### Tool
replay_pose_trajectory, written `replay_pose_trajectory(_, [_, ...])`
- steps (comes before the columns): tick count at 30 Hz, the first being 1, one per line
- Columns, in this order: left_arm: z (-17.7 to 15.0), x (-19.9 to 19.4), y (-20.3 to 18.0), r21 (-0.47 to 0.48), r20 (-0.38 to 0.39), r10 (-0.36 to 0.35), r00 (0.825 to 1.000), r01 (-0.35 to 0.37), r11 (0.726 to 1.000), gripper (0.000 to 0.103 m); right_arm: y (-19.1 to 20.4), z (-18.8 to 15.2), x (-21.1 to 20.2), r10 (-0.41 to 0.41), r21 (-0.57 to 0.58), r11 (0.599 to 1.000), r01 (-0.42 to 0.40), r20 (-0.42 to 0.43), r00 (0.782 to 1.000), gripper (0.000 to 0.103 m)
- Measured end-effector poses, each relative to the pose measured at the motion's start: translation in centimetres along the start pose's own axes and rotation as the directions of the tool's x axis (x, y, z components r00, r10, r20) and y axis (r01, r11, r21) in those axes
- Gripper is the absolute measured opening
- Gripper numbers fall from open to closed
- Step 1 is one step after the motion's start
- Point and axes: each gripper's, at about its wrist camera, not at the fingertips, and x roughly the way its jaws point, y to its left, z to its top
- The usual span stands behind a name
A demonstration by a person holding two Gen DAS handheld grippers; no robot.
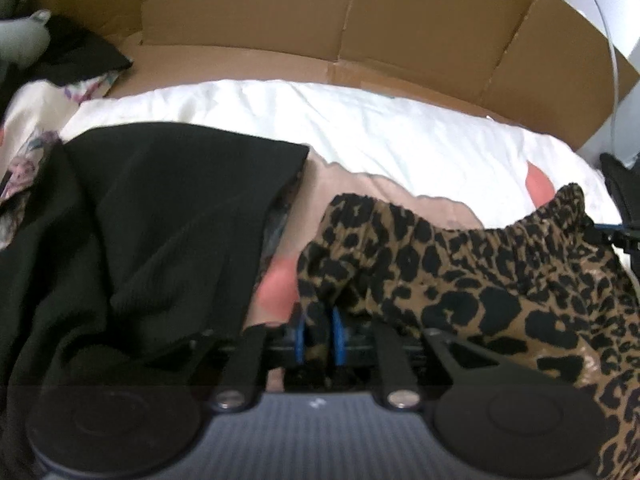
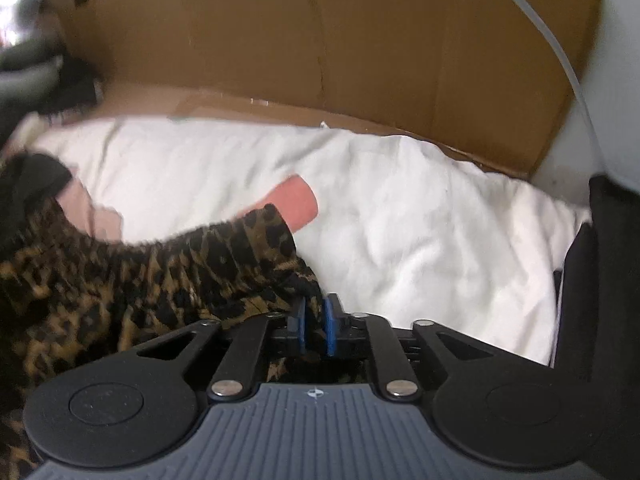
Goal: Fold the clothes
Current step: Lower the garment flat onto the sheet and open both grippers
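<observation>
Jaws of both grippers narrowly straddle leopard-print garment (image 1: pixel 500 280) beside black garment (image 1: pixel 160 220).

Leopard-print garment (image 1: pixel 500 280) lies right of knit garment (image 1: pixel 160 220), on bedding (image 1: pixel 380 132).

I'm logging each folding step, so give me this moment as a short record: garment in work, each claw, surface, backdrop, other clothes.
garment: leopard-print garment, bunched, elastic edge facing away
left claw: jaws slightly apart, leopard fabric between the blue pads
right claw: jaws slightly apart, fabric edge between the pads
surface: white bedding with pink patches
backdrop: cardboard sheet standing behind the bedding
other clothes: black ribbed garment to the left
</observation>
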Motion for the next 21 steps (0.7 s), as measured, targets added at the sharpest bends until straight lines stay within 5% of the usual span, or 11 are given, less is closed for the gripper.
replay_pose_trajectory(2, [-0.3, -0.7, 0.7, -0.045, -0.001, -0.002, 1.000, 0.002, 0.999, 0.034, -0.6, 0.0, -1.0, 0.024, 0.035, 0.999, -0.025, 0.018, 1.000, 0.044])
replay_pose_trajectory(9, [-2.6, -4.3, 2.3, -0.120, 0.011, -0.019, 1.000, 0.020, 0.993, 0.052, -1.5, -0.8, -5.5, 0.051, 0.068, 0.996, -0.056, 0.061, 0.997, 0.045])
replay_pose_trajectory(21, [-10.0, -9.7, 2.1, -0.208, -0.023, -0.097, 0.995, 0.090, 0.974, 0.054, -1.6, -6.8, -13.5, 0.073, 0.072, 0.995, -0.076, 0.042, 0.996, 0.045])
